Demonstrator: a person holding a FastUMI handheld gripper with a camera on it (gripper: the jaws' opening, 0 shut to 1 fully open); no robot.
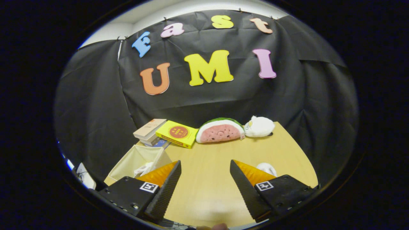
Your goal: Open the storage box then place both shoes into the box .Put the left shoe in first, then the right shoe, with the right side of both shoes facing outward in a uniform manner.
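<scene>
Wooden table (207,179) carries watermelon plush (219,130), yellow book (177,133) beyond spread, empty tongs (205,169)

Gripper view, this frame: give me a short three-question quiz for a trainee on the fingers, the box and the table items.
1. True or false: the gripper is shut on a shoe.
2. What lies directly beyond the fingers, on the far side of the table? A) watermelon plush B) mug C) laptop
3. Fill in: the cream storage box sits beside the ____ finger.

Key
1. False: the fingers stand apart, with only bare tabletop between them.
2. A: the watermelon plush, between a yellow box and a white plush toy.
3. Left; the box is open-topped, with something white inside. Another white object peeks out behind the right finger.
</scene>
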